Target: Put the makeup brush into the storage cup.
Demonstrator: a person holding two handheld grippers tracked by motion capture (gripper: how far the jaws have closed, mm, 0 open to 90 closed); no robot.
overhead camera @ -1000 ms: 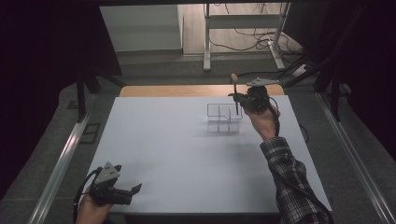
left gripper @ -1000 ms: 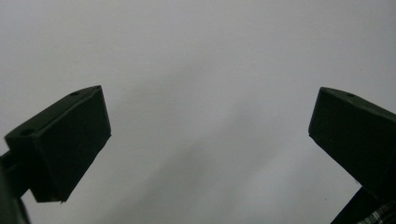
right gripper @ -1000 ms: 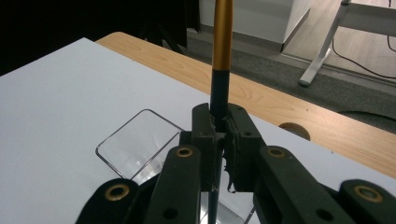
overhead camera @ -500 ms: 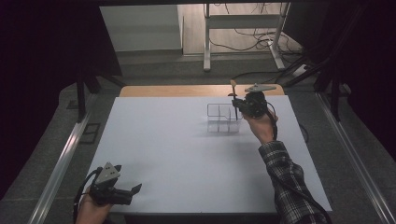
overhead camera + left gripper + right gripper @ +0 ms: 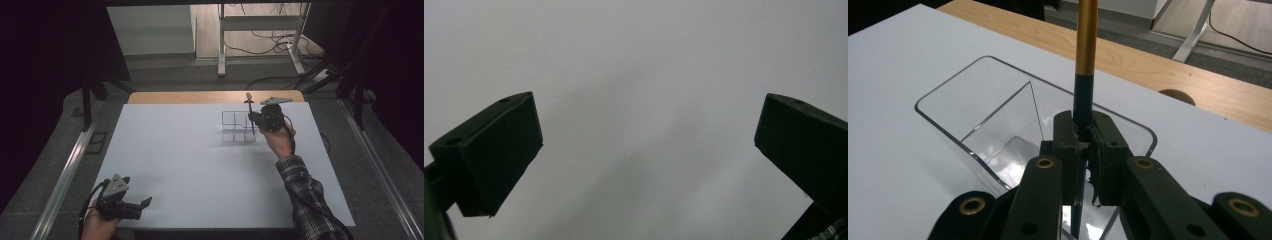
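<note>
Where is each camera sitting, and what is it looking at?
High view: sits above the person's side, looking forward and down on the white table; both forearms, the left gripper and right gripper show.
Left gripper view: rides on the left gripper, looking down at bare table; its two open black jaws show.
Right gripper view: rides on the right gripper, looking along shut jaws at the brush they hold upright over the clear organizer.
Shared: the high and right gripper views both show brush and organizer.

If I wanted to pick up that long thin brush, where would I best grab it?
By the dark handle just below the gold band, as the right gripper does. The brush stands upright over the clear organizer, so jaws from the side can pinch its slim round handle.
</note>
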